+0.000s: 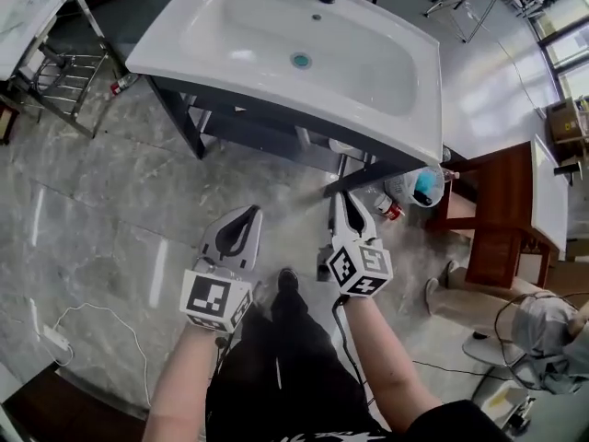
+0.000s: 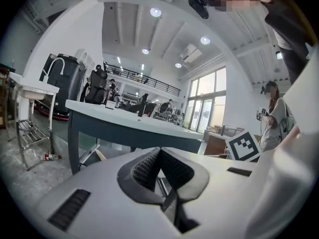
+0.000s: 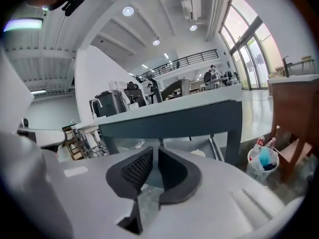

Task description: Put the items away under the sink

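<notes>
The person holds both tools up in front of the body, short of the white ceramic sink on its dark metal frame. The left hand-held gripper is clenched, its ribbed pads meeting at the tips with nothing between them. The right hand-held gripper is likewise closed to a sliver and empty. The likely items to stow sit on the grey marble floor by the sink's right end. They are a clear plastic tub holding something blue and a red-capped bottle just beside it, both near the brown wooden cabinet. In the right gripper view the tub lies ahead, low and to the right of the jaws, so the right hand is the nearer one and the left would have to reach across. The bottles appear to stand roughly upright, though they are too small to be sure, so a near-level approach across that axis would probably suit. The open space inside the frame lies to the left of the tub.
</notes>
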A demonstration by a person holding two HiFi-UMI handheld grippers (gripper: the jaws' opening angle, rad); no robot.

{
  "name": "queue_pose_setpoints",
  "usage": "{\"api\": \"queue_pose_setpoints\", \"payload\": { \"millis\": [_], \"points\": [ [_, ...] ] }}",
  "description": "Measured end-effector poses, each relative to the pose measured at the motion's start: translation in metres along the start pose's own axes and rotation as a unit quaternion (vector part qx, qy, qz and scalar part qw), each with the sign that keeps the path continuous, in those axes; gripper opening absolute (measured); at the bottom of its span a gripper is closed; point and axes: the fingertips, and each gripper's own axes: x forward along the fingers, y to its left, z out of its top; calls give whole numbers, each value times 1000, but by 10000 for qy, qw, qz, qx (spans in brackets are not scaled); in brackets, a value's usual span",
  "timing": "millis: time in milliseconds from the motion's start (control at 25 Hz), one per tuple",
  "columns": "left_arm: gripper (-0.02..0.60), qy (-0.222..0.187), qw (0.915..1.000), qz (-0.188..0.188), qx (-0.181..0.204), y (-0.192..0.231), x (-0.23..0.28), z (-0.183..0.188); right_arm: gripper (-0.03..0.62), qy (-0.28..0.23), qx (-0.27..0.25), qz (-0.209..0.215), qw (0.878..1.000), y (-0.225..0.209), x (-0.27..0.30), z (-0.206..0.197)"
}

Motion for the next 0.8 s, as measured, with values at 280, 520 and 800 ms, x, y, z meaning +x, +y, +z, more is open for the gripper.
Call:
{"api": "queue_pose_setpoints", "payload": {
  "millis": [280, 520, 800],
  "points": [
    [9, -214, 9997, -112, 99, -13, -54, 51, 3, -232, -158, 380, 9989, 62, -52, 68],
    [9, -265, 9996, 7, -30, -20, -100, 86, 3, -288, -213, 694, 9969, 107, -87, 107],
    [9, -544, 9963, 650, -122, 19, -133, 120, 3, -414, -54, 934, 9948, 123, -93, 128]
  ]
}}
